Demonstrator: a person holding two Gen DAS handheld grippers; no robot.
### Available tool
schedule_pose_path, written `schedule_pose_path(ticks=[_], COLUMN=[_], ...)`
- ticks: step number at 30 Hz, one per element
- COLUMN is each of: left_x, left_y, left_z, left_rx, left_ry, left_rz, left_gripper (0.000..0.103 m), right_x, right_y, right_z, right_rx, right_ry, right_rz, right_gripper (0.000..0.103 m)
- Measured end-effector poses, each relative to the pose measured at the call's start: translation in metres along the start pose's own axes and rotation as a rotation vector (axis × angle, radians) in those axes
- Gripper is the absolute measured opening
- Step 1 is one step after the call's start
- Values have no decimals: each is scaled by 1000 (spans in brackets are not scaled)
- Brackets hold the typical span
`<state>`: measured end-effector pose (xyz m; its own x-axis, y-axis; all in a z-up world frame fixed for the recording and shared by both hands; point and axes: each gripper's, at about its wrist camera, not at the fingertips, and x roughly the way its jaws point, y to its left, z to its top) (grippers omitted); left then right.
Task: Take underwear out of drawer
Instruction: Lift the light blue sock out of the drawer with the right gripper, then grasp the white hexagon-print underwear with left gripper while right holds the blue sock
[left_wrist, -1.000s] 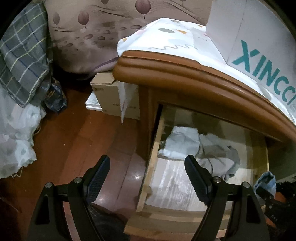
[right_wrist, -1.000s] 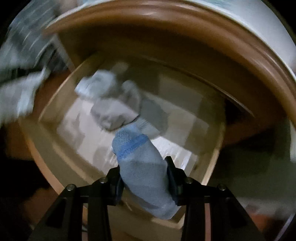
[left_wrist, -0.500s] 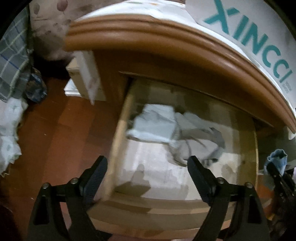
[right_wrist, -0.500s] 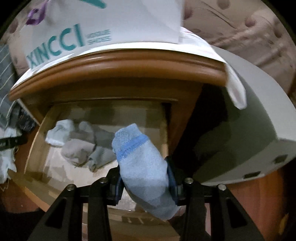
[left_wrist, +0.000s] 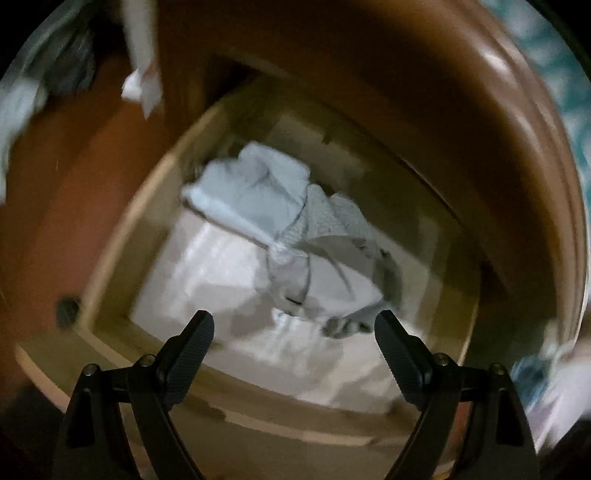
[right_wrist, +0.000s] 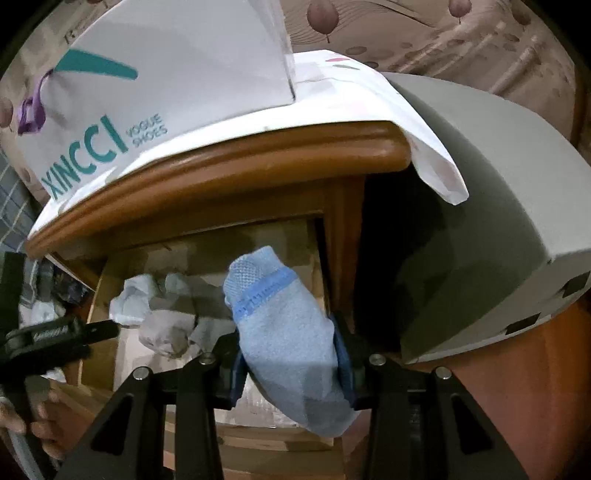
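In the left wrist view, you are holding the left tongs (left_wrist: 291, 338) spread wide and empty; they have just been opening. The underwear (left_wrist: 295, 236) is lying crumpled in the drawer (left_wrist: 110, 266) just ahead of the fingertips, its long axis running from far-left to near-right.

In the right wrist view, your right tongs (right_wrist: 288, 354) are clenching a blue sock (right_wrist: 284, 332), with the underwear (right_wrist: 159, 317) off to their left. Your left tongs (right_wrist: 66, 332) are nearer.

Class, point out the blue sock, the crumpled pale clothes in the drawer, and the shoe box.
blue sock (right_wrist: 284, 332): right wrist view, mid-body.
crumpled pale clothes (left_wrist: 295, 236): left wrist view, pile's middle.
shoe box (right_wrist: 166, 74): right wrist view, white side panel.
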<state>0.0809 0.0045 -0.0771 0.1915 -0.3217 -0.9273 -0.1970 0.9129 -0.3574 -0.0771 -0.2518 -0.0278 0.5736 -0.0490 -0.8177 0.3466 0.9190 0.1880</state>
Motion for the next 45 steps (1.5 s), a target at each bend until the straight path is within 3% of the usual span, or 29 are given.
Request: schedule_pose_path(ticks=[7,12,16,27,31,34,39,45], left_x=[26,47,61,94,91,88,82,73], left_y=[4,7,7,-5,-12,-13,-11,-5], left_z=[5,6,8,15,15,12,9,11], left_rx=[-246,-365,-423,-460,-404,-369,-349,-346], left_ry=[17,59,61,59,51,40,58,47], left_rz=[-51,-85,-70,11,78,83,145,128], left_gripper=[84,84,84,85,58,49,45,40], right_x=[-7,-8,-12,-8,-8,-9,-9,-5], right_y=[-9,-7,-6,-4,-7,-7,-2,-3], right_z=[5,6,8,11,11,11,10,11], right_rx=[21,9,-3,-22,-17,-15,-28,-32], right_ry=[8,15,17,24,28,27,26,33], right_rz=[34,62,73,85,86,86,86,79], right_gripper=[40,40,40,40,40,40,40,40])
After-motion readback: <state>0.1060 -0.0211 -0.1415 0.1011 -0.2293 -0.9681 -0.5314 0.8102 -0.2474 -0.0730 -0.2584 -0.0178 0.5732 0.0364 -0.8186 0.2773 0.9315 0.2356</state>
